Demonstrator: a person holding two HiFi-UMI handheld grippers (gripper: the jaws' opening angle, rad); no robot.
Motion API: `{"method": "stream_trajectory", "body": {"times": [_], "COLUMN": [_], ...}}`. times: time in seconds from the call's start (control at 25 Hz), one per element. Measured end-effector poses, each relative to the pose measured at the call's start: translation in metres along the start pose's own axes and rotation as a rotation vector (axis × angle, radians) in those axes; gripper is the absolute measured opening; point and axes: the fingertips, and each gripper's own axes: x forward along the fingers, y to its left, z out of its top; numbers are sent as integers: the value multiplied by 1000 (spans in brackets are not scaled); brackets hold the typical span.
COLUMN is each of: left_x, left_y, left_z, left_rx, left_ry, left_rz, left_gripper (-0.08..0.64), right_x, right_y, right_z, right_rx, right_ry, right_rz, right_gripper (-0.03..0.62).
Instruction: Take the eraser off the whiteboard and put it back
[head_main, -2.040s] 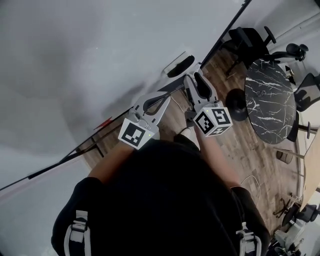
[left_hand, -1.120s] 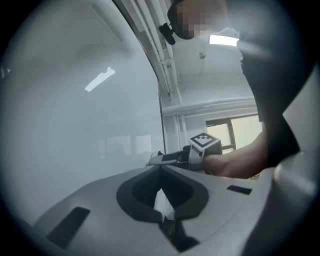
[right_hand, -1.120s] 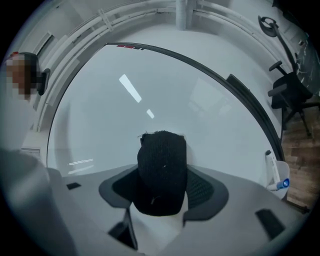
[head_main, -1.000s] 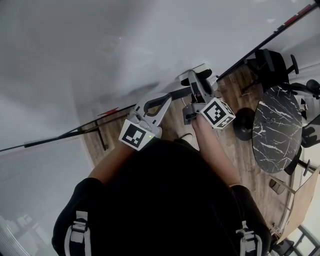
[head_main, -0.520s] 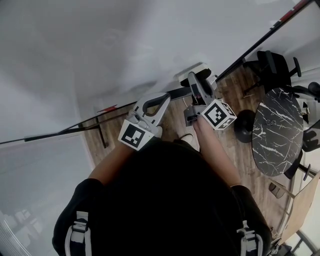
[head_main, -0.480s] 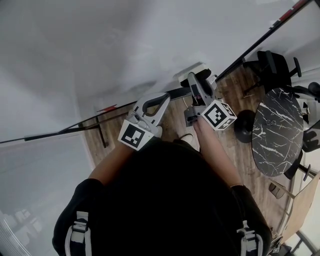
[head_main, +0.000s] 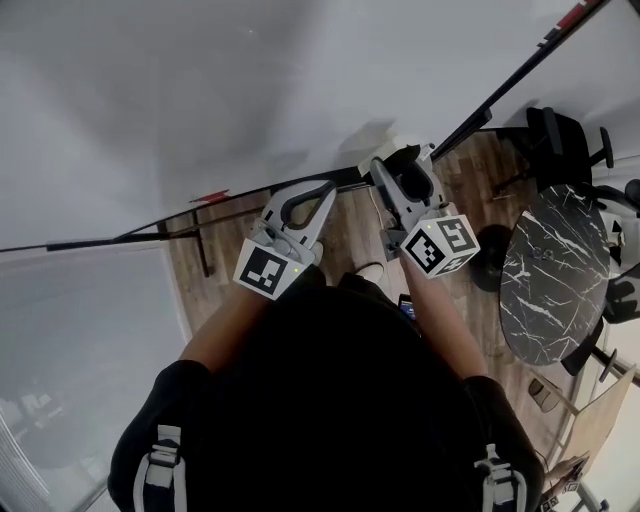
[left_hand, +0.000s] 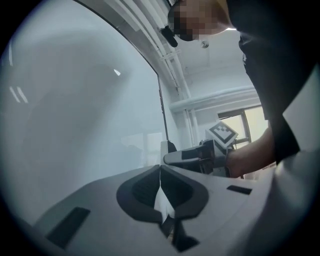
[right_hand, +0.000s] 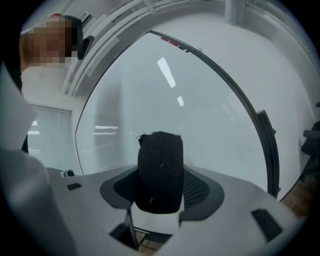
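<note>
Nearest, a dark shirt (head_main: 330, 400), with both forearms reaching ahead and a marker cube at each wrist. On the left, just past its cube, the left gripper (head_main: 326, 190): clenched tight, pad against pad, with nothing between, aimed toward the lower edge of the whiteboard (head_main: 200, 90). On the right, about level with it and a little apart, the right gripper (head_main: 405, 165): clamped on the eraser (right_hand: 160, 165), pads pressing its two flanks. Holds the eraser upright between the jaws, black felt showing toward the gripper's own camera, white body beneath the felt. Places it close in front of the board's glossy white face, near the lower right stretch of the black frame (head_main: 500, 85); cannot tell whether eraser and board touch. Beneath both grippers, the wooden floor (head_main: 350, 240). Left of the left gripper, along the board's lower edge, a small red thing (head_main: 210, 196), too small to identify. Farther off at the right, well apart from the board, a round dark marble-topped table (head_main: 555, 270), and past it a black office chair (head_main: 560, 130).
</note>
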Motion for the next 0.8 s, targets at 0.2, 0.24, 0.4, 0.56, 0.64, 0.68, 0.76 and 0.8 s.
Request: {"method": "stream_trajectory", "body": {"times": [0.2, 0.24, 0.4, 0.56, 0.64, 0.68, 0.76, 0.8], "left_x": [-15, -19, -37, -49, -52, -54, -61, -65], "left_y": [8, 10, 16, 18, 18, 18, 19, 18], "left_z": [-1, -2, 1, 1, 2, 3, 6, 7], "left_rx": [2, 3, 3, -3, -5, -6, -9, -9], "left_ry": [15, 16, 8, 2, 1, -1, -7, -9], "left_rz": [99, 115, 161, 165, 151, 143, 125, 113], "left_gripper": [5, 5, 6, 5, 5, 5, 5, 5], "right_x": [-4, -4, -3, -5, -6, -7, -8, -9], "right_y": [19, 25, 50, 68, 74, 79, 91, 96], "right_z": [-1, -3, -9, -16, -16, -15, -14, -14], "right_rx": [-172, -201, -280, -327, -352, -362, -383, -399], "right_ry": [55, 63, 78, 98, 102, 103, 104, 105], "right_rz": [92, 111, 175, 208, 216, 220, 225, 224], "right_gripper": [224, 224, 225, 225, 225, 225, 225, 227]}}
